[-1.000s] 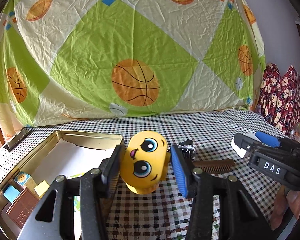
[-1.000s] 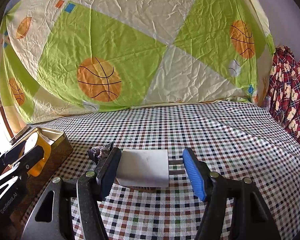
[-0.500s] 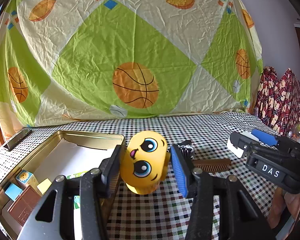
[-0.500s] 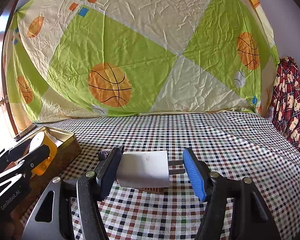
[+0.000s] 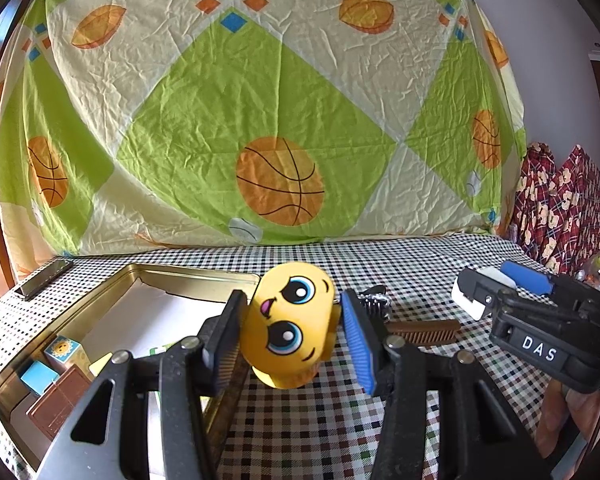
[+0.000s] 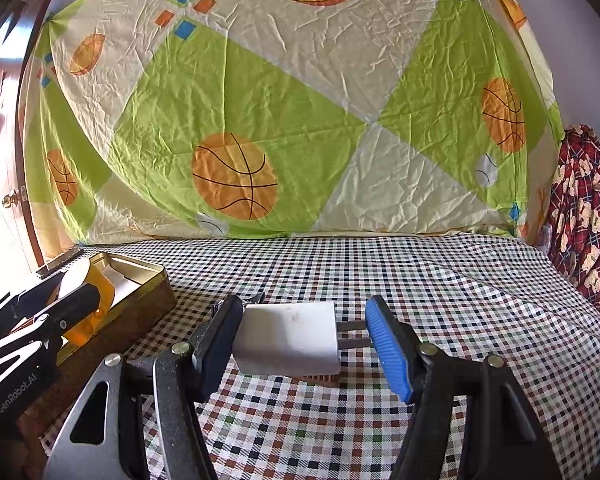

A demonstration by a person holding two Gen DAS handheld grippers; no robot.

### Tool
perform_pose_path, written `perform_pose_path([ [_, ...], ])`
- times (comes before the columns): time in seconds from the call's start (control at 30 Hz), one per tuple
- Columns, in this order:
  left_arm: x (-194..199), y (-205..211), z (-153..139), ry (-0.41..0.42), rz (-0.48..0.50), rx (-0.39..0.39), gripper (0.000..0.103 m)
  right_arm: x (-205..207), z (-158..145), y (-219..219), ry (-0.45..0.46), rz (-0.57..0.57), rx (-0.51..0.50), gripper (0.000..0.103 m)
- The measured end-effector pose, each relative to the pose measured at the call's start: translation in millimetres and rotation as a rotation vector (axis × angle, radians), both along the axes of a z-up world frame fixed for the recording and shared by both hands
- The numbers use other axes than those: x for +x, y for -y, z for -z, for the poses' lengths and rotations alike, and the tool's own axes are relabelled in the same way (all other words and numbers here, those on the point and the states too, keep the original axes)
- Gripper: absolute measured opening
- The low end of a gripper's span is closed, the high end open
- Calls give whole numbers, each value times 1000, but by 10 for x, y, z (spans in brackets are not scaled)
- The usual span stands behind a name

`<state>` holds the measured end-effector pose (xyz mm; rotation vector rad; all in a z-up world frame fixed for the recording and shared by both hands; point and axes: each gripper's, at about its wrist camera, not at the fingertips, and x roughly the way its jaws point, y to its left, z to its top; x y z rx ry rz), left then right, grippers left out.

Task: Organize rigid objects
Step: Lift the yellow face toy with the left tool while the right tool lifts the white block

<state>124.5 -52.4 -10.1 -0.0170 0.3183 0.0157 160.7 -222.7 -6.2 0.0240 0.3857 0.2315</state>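
Note:
My left gripper (image 5: 290, 340) is shut on a yellow toy with a cartoon face (image 5: 290, 324) and holds it above the checked cloth, just right of the gold tin box (image 5: 112, 284). The tin holds several small blocks (image 5: 62, 354) at its near left corner. My right gripper (image 6: 304, 340) is shut on a white plug adapter (image 6: 288, 338), its two prongs against the blue pad, held above the cloth. In the right wrist view the tin (image 6: 140, 304) and the left gripper with the yellow toy (image 6: 88, 300) are at the left.
A brown comb (image 5: 424, 330) and a dark hair clip (image 5: 374, 300) lie on the cloth behind the left gripper. A dark flat bar (image 5: 44, 278) lies at the far left. The right gripper shows at the right of the left wrist view (image 5: 496, 292). A sheet hangs behind.
Both grippers have risen a little with their objects still held. The adapter is higher above the cloth and the toy stays beside the tin.

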Motion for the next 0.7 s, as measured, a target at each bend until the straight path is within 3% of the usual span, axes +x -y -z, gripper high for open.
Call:
perform_pose_path([
  [0.7,-188,-94,-20,31,-3,-16,48,-250,-42,-111,85,-62,-4,66],
])
